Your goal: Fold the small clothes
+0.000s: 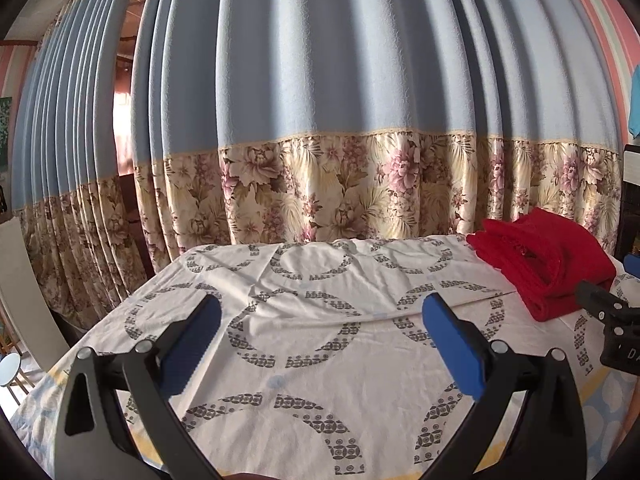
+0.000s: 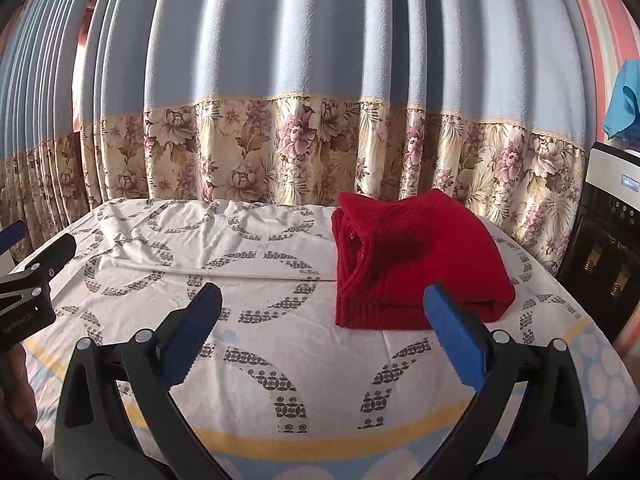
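Note:
A red knitted garment (image 2: 416,256) lies folded in a thick stack on the white patterned sheet (image 2: 256,272), toward the right side of the table. In the left wrist view the same red garment (image 1: 548,264) sits at the far right. My right gripper (image 2: 322,312) hovers open just in front of the garment, its right blue pad overlapping the near edge in view. My left gripper (image 1: 322,320) is open over bare sheet (image 1: 320,320), well left of the garment. Nothing is held in either one.
A blue curtain with a floral hem (image 2: 304,148) hangs close behind the table. A dark appliance (image 2: 608,240) stands at the right. The other gripper's body shows at the left edge (image 2: 28,280) of the right wrist view. A stool (image 1: 10,368) stands on the floor at left.

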`<state>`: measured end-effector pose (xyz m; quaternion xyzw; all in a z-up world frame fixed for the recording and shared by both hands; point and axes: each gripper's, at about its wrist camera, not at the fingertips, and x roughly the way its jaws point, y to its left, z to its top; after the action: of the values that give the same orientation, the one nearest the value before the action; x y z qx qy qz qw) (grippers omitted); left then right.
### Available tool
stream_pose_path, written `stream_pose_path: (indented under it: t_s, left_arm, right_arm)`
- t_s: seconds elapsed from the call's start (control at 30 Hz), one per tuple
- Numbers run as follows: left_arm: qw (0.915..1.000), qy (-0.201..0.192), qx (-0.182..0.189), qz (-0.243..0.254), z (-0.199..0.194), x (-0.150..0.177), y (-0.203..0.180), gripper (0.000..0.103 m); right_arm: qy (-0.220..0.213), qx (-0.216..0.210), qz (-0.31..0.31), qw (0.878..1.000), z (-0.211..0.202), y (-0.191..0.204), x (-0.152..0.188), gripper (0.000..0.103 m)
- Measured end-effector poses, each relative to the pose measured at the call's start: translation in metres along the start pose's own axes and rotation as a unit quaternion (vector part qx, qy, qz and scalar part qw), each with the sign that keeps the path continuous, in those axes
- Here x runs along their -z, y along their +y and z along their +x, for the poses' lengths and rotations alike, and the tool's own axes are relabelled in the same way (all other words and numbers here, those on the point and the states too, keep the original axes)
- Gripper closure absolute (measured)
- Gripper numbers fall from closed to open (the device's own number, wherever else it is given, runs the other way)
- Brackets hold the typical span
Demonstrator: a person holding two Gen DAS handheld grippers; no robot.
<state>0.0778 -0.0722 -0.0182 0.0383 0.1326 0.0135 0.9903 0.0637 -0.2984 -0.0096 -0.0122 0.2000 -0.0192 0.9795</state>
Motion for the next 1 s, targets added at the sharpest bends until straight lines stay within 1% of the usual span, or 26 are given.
stream_pose_path:
  t_s: [0.57,0.73,1.0]
  left_arm:
    - [1.0000,-0.001,-0.005,0.000,-0.0022,-0.0010,-0.0005,0.002]
    - [1.0000,0.004,-0.003,-0.005,0.0007,-0.0017,0.0034,0.002]
    - [1.0000,0.009,0.002,0.003,0.0005,-0.0012,0.0001,0.002]
  right_arm:
    - [-0.003,0.000,-0.006,1.000,-0.0004,-0.0012,-0.0013,0.003]
    - [-0.003,0.001,-0.007,1.000,-0.0006,-0.0010,-0.0012,0.003]
    - [-0.005,0.001,-0.012,1.000,-0.0005,0.0007,-0.0001,0.003]
